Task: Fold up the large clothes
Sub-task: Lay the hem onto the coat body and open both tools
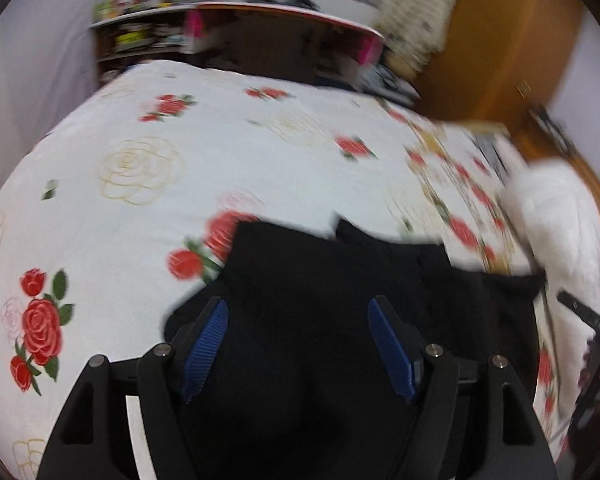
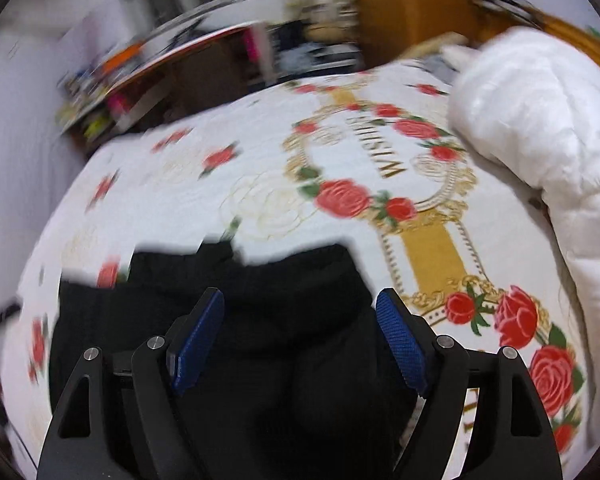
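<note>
A black garment point(image 1: 340, 280) lies bunched on a white bedspread printed with red roses point(image 1: 180, 168), at the near edge of the bed. My left gripper point(image 1: 298, 312) is open just above the garment, blue pads point(image 1: 204, 348) spread wide, nothing between them. In the right wrist view the same black garment point(image 2: 284, 292) lies below my right gripper point(image 2: 300, 308), which is also open and empty, with blue pads point(image 2: 404, 344) apart. Both views are blurred by motion.
A white quilted duvet point(image 2: 540, 140) is heaped on the right side of the bed. Cluttered shelves and a desk point(image 1: 160, 28) stand beyond the bed's far edge. A wooden wardrobe point(image 1: 500, 40) is at the back right.
</note>
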A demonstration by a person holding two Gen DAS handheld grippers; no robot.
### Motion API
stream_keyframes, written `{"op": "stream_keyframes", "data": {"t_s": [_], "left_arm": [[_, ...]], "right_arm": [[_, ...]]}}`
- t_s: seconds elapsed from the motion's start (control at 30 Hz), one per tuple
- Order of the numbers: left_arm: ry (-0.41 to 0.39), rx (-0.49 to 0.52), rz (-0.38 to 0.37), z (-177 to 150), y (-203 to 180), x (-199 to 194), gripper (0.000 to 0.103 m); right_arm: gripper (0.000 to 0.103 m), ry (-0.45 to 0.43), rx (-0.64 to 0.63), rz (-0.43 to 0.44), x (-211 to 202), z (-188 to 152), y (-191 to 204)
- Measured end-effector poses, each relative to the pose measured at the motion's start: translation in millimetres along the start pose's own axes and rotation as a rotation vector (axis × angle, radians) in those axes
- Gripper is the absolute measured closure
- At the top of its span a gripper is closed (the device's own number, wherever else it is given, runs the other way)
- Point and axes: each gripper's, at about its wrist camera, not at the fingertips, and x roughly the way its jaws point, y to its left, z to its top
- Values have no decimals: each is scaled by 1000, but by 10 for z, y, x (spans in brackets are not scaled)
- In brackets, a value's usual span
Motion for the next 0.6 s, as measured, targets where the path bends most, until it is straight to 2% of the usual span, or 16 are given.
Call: {"op": "stream_keyframes", "data": {"t_s": [0.07,0.13,0.23,0.3,0.33,0.4,0.5,0.6], "left_arm": [[51,81,-35,-174,-233,110,28],[103,124,-40,-321,-417,269,28],[168,165,4,-427,-570,560,28],[210,177,76,-424,-576,798,28],[224,174,138,-402,-535,924,28],[217,132,202,-352,-426,1041,28],[219,135,307,-298,-323,1186,27],[238,88,323,-248,-170,1302,27]], "right_arm": [[24,40,-158,21,25,-246,226],[24,64,-264,29,95,-459,393],[24,156,-224,19,397,-597,449],[24,191,-197,-11,613,-592,429],[24,218,-178,-36,738,-570,410],[24,234,-146,-53,881,-517,411],[24,256,-132,-91,1125,-386,397],[24,289,-111,-144,1360,-298,363]]}}
